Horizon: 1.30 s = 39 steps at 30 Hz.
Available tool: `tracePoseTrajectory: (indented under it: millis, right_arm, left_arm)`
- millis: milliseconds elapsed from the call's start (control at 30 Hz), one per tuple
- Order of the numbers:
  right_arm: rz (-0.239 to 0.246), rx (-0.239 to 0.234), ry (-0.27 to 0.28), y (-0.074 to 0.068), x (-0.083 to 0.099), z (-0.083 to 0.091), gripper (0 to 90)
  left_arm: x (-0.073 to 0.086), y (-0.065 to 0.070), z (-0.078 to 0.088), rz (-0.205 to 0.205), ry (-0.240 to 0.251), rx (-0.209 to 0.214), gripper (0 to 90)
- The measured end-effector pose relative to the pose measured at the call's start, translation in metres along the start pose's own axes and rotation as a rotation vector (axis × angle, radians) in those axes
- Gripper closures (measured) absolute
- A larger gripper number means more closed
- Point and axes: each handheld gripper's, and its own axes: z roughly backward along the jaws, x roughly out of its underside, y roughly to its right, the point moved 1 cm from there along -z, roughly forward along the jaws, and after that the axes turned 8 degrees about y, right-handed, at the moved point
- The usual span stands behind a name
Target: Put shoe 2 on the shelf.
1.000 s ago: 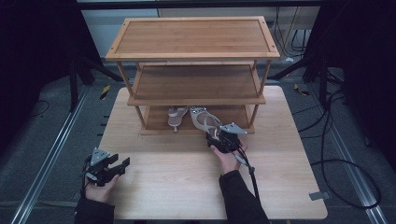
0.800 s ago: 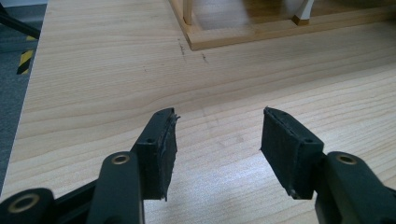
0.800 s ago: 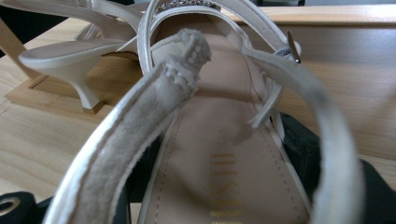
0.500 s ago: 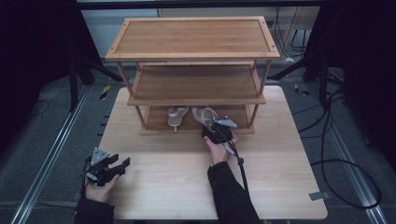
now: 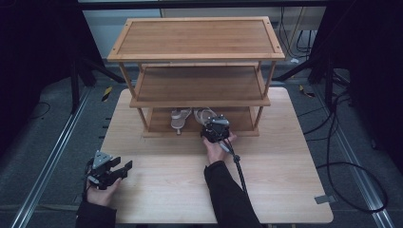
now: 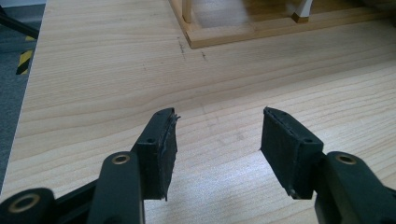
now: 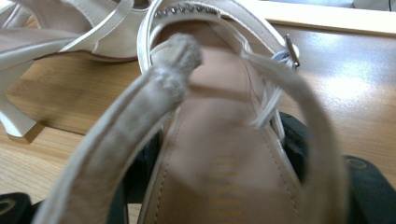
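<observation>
Two sandals (image 5: 190,118) on rack's (image 5: 266,102) bottom shelf, posts flanking

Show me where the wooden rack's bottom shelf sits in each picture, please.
High view: the bottom shelf is at the centre, under the two upper boards.
Left gripper view: its front lip runs along the top edge, right of centre.
Right gripper view: it is the wood under the gripped sandal.
Shared landmark: the other sandal, whose white heel stands on this shelf.

place: lab | cues: aluminium rails (image 5: 45,164), floor cables (image 5: 351,156), dark curtains (image 5: 38,57)
</observation>
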Motion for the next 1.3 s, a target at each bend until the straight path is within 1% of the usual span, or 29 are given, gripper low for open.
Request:
tracePoseTrajectory:
  millis: [33,67,133,200,267,300,367,400,467,500,567,600,633,733,767,800,833,867,900,933,967,1000,1033,1067,1100,1133,1167,1233,1300]
  right_arm:
    - [-0.009,-0.004,-0.003,0.0,0.0,0.0,35.4]
    - [-0.006,-0.008,-0.007,0.0,0.001,-0.001,32.9]
    - [-0.014,-0.027,-0.001,0.002,0.002,0.0,29.4]
    - [0.017,-0.041,0.009,0.003,0.001,0.004,26.8]
    - [0.041,-0.058,0.036,0.005,-0.003,0.013,24.3]
    - [0.045,-0.066,0.045,0.006,-0.004,0.017,23.5]
    - [0.05,-0.081,0.061,0.01,-0.006,0.029,23.3]
    - [0.041,-0.092,0.068,0.012,-0.006,0.037,23.4]
    - [0.039,-0.115,0.065,0.016,-0.002,0.048,24.4]
    - [0.047,-0.125,0.063,0.017,0.003,0.054,25.8]
    - [0.053,-0.15,0.052,0.018,0.01,0.06,30.5]
    - [0.069,-0.17,0.026,0.018,0.019,0.06,36.2]
    - [0.069,-0.17,0.026,0.018,0.019,0.06,36.2]
    - [0.067,-0.184,-0.016,0.018,0.03,0.051,43.4]
    - [0.064,-0.191,-0.022,0.018,0.032,0.047,48.4]
    - [0.048,-0.205,-0.051,0.018,0.034,0.041,53.3]
    - [0.048,-0.205,-0.051,0.018,0.034,0.041,53.3]
    - [0.05,-0.201,-0.058,0.018,0.033,0.039,56.5]
    - [0.057,-0.198,-0.041,0.018,0.031,0.037,65.0]
    - [0.057,-0.198,-0.041,0.018,0.031,0.037,65.0]
    - [0.053,-0.197,-0.039,0.018,0.031,0.036,68.4]
    - [0.065,-0.193,-0.035,0.018,0.03,0.035,71.8]
    - [0.067,-0.189,-0.034,0.018,0.03,0.034,74.6]
    - [0.073,-0.179,-0.021,0.017,0.03,0.034,76.5]
    - [0.083,-0.179,-0.003,0.016,0.029,0.034,77.4]
    - [0.075,-0.187,0.012,0.015,0.029,0.034,77.6]
    - [0.062,-0.19,0.012,0.014,0.028,0.034,77.6]
    - [0.071,-0.194,0.014,0.011,0.025,0.032,77.6]
    - [0.067,-0.205,0.015,0.006,0.022,0.028,77.5]
  left_arm:
    - [0.0,0.0,0.0,0.0,-0.001,-0.001,44.4]
    - [0.0,0.0,0.0,0.0,0.0,0.0,44.4]
    - [0.001,-0.001,0.0,0.001,-0.002,0.002,44.4]
    - [0.001,-0.001,-0.001,0.001,-0.003,0.001,44.4]
    - [0.001,-0.001,-0.001,0.002,-0.002,0.0,44.4]
    - [0.001,-0.001,0.0,0.0,-0.003,0.0,44.4]
    - [0.0,0.0,0.0,-0.002,-0.003,-0.002,44.4]
    - [0.0,0.0,0.0,-0.002,-0.001,0.0,44.4]
    - [0.0,0.001,0.0,-0.007,-0.001,0.001,44.4]
    - [0.0,0.002,0.0,-0.006,-0.001,0.001,44.3]
    - [0.0,0.002,0.0,-0.008,-0.005,0.0,44.4]
    - [0.0,0.002,0.0,-0.008,-0.005,0.0,44.4]
    - [0.0,0.002,0.0,-0.008,-0.006,-0.001,44.4]
    - [0.0,0.002,0.0,-0.009,-0.004,0.0,44.4]
    - [0.001,0.002,0.0,-0.008,-0.005,0.0,44.4]
    - [0.001,0.002,-0.001,-0.009,-0.005,0.002,44.4]
    - [0.001,0.001,-0.001,-0.007,-0.006,0.002,44.4]
    - [0.001,0.001,-0.001,-0.005,-0.006,0.001,44.4]
    - [0.001,0.001,-0.001,-0.005,-0.005,0.0,44.4]
    - [0.001,0.001,0.0,-0.006,-0.004,-0.001,44.4]
    - [0.001,0.0,0.0,-0.004,-0.003,-0.002,44.4]
    - [0.001,0.0,0.0,-0.004,-0.005,-0.002,44.4]
    - [0.001,0.0,0.0,-0.003,-0.006,-0.003,44.5]
    - [0.001,0.0,0.0,-0.004,-0.006,-0.003,44.5]
    - [0.001,0.0,0.0,-0.004,-0.004,-0.002,44.5]
    - [0.001,0.0,0.0,-0.004,-0.004,-0.002,44.5]
    - [0.001,0.001,0.0,-0.002,-0.004,-0.001,44.5]
    - [0.001,0.001,0.0,-0.002,-0.004,-0.001,44.5]
    - [0.001,0.001,0.0,-0.003,-0.005,-0.001,44.6]
